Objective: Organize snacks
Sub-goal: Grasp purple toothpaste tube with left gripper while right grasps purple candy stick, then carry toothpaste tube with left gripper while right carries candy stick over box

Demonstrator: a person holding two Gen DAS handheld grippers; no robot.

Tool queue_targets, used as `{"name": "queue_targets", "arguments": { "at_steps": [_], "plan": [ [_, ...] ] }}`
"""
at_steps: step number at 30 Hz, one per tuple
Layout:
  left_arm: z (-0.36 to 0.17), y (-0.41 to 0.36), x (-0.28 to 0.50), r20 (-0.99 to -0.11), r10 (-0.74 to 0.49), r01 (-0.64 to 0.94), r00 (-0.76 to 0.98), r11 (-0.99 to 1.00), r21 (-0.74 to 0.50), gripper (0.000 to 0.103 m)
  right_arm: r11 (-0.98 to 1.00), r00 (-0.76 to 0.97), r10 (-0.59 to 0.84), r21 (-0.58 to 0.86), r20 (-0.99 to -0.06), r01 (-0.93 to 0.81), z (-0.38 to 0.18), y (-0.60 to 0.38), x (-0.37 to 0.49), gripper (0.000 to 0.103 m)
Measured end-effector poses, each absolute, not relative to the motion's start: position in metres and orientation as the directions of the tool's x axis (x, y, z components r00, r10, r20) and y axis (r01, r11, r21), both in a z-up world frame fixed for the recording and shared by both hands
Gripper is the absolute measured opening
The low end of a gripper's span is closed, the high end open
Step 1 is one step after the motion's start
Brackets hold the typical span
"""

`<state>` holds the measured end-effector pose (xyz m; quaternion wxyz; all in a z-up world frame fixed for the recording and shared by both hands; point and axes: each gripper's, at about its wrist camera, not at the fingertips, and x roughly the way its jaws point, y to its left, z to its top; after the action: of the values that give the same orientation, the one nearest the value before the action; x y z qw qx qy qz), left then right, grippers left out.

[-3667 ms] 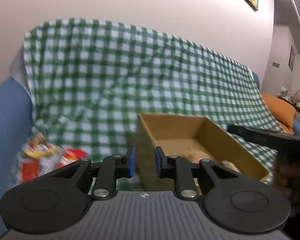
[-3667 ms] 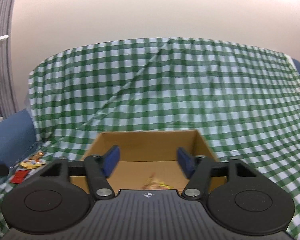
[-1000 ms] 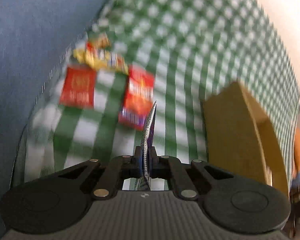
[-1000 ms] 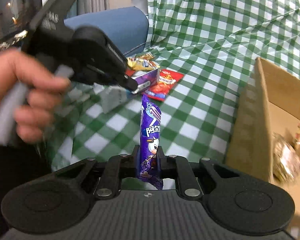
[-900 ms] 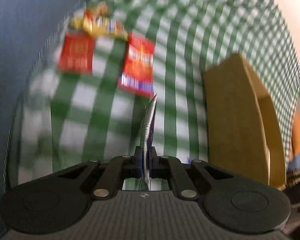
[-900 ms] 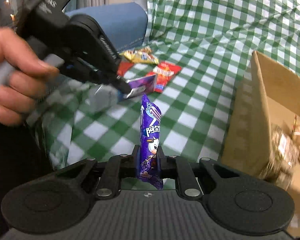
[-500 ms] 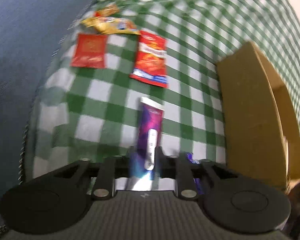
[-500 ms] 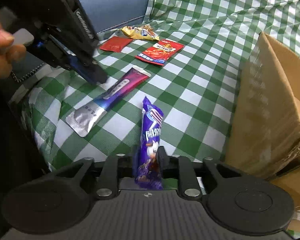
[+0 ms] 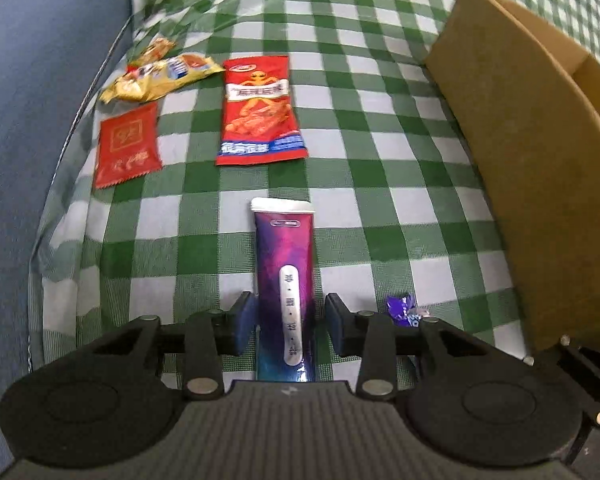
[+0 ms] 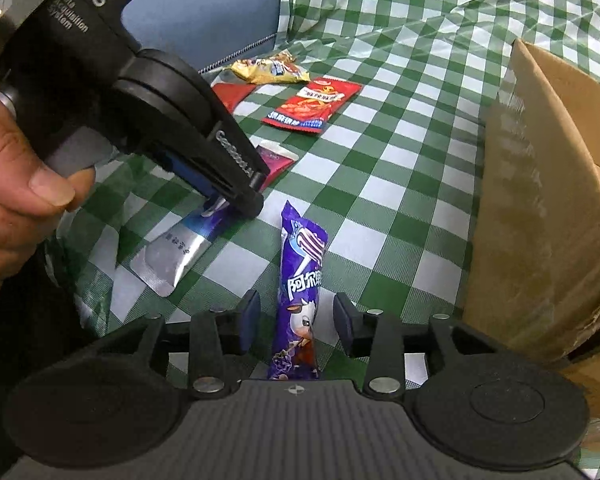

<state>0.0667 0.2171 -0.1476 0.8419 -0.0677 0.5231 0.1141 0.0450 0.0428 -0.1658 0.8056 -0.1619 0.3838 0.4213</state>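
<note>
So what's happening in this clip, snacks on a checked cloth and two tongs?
A person is sorting snacks with a pair of tongs in each hand. The left tongs are opening around a purple sachet lying flat on the cloth; the right tongs are opening around a purple candy stick, also lying on the cloth. Neither is gripped. Two red packets and a yellow one lie farther off, and a cardboard box stands to the right.

Black grippers, blue-padded fingers [image 9: 245,322], silver screws, white "DAS" lettering
</note>
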Motion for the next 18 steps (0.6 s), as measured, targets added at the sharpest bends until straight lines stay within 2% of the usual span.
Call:
{"name": "queue_targets", "arguments": {
  "at_steps": [5,11,14,18],
  "plan": [
    [-0.1486,0.2139,0.0674,-0.894,0.136,-0.250,0.427,0.968,0.028,0.043,0.590,0.352,0.550,0.055,-0.757,-0.805,-0.1674,0.0461,0.0452,0.042],
    [-0.1467,0.2130,0.0656,-0.892,0.135,-0.256,0.430,0.966,0.023,0.034,0.581,0.356,0.555,0.044,-0.752,-0.813,-0.1678,0.0453,0.0441,0.041],
    [-0.1460,0.2096,0.0647,-0.891,0.141,-0.245,0.432,0.969,0.035,0.029,0.569,0.355,0.564,0.040,-0.746,-0.821,-0.1678,0.0448,0.0432,0.023],
    [-0.1441,0.2078,0.0626,-0.884,0.143,-0.239,0.445,0.970,0.037,0.021,0.561,0.376,0.565,0.008,-0.734,-0.828,-0.1657,0.0429,0.0407,0.017]
  ]
}}
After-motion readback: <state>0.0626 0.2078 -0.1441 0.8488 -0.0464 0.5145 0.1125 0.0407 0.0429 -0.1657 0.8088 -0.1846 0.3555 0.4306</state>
